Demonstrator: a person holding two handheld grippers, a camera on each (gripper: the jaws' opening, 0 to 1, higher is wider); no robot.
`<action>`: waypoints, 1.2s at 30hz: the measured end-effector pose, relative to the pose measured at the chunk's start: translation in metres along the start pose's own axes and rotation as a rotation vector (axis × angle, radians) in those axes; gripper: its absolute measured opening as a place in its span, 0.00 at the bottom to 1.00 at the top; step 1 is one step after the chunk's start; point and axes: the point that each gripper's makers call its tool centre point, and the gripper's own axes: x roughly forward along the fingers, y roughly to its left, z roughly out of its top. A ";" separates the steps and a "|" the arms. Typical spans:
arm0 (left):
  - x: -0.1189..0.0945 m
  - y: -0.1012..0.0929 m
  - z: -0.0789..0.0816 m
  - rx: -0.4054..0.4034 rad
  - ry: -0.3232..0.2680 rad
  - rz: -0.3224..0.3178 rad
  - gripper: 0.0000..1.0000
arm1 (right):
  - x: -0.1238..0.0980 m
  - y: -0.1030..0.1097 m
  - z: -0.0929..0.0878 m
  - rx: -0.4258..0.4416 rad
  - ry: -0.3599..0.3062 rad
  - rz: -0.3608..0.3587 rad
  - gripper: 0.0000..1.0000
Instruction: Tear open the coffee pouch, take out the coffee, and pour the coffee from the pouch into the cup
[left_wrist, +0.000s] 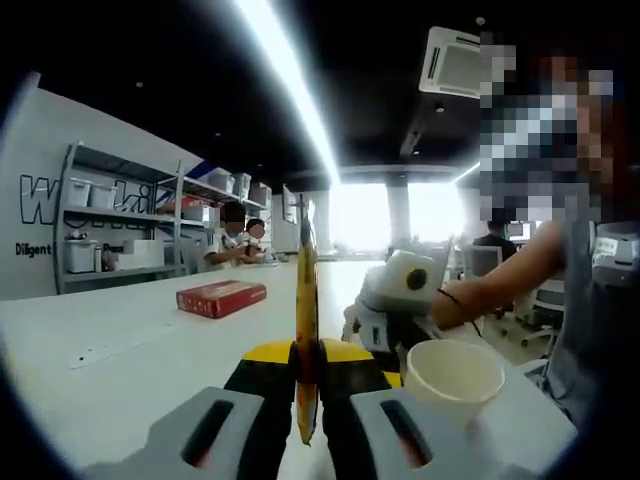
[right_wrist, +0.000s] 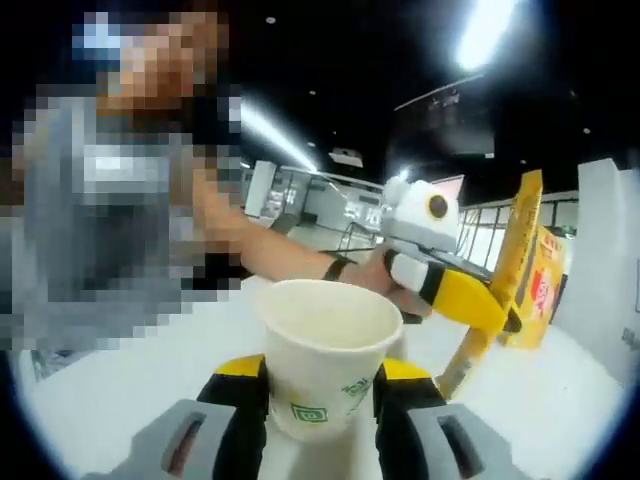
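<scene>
Left gripper view showed the left hand-held gripper (left_wrist: 306, 420) with its jaws closed on the coffee pouch (left_wrist: 306, 310), a yellow sachet seen edge-on and standing upright between them, above the white worktop (left_wrist: 120, 340). To the right in that view sat the paper cup (left_wrist: 455, 375), carried by the right hand-held gripper (left_wrist: 400, 300), behind which a person's forearm extended. A red box (left_wrist: 221, 297) lay on the worktop well apart from the work, with shelving (left_wrist: 120, 220) against the far wall. Right gripper view showed the right hand-held gripper (right_wrist: 322, 410) clamped around the paper cup (right_wrist: 325, 345), mouth upward and apparently empty; the left hand-held gripper (right_wrist: 480, 300) entered from the right, holding the coffee pouch (right_wrist: 505, 270) on a slant just beside the cup. A second yellow pack (right_wrist: 540, 290) stood behind on the worktop (right_wrist: 120, 380). Whether the pouch had been torn could not be told from either view. Judged from this arrangement, several hazards applied. Because the pouch was held beside the rim rather than over it, coffee could have spilled onto the worktop if poured without realignment. A thin-walled cup pinched between jaws could have deformed or slipped. With both hand-held grippers occupied, tearing the pouch would have been awkward, and a sudden rip could have scattered its contents.
</scene>
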 end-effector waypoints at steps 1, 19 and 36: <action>0.000 0.000 0.000 0.001 0.000 0.000 0.11 | 0.001 0.001 -0.002 -0.001 0.006 0.004 0.42; -0.001 0.000 0.003 0.001 -0.008 0.004 0.11 | -0.025 -0.005 -0.002 0.093 -0.055 0.050 0.55; 0.000 -0.004 0.003 -0.008 -0.008 0.019 0.11 | -0.124 -0.077 0.043 0.292 -0.424 -0.255 0.38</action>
